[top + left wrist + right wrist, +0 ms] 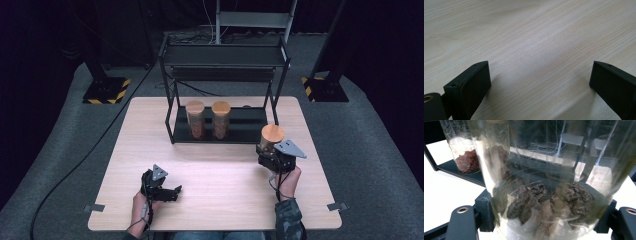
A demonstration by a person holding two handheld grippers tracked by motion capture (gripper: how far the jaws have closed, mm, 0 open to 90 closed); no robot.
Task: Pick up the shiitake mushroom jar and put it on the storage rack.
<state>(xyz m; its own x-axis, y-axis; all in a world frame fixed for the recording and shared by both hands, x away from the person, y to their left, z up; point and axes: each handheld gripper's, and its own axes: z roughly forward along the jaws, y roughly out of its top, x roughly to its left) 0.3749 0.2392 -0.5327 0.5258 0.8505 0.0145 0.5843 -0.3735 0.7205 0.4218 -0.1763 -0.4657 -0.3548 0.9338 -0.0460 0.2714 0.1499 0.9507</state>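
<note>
I count one worktop [210,200], one black rack [225,100] and three lidded jars: two on the rack's lower shelf, one jar [270,140] clamped upright in my right gripper [272,155] just before it. My left gripper [167,192] rests low, jaws apart, empty.

Grey carpet [380,150], dark room, pale wooden table [215,175]

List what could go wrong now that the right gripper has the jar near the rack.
1. The glass jar, clamped low in the right gripper, might tip or slip, being smooth and tall.
2. Moving it to the rack's lower shelf, it may strike the rack's front post or the upper shelf.
3. It could knock the nearest jar on the shelf.
</note>
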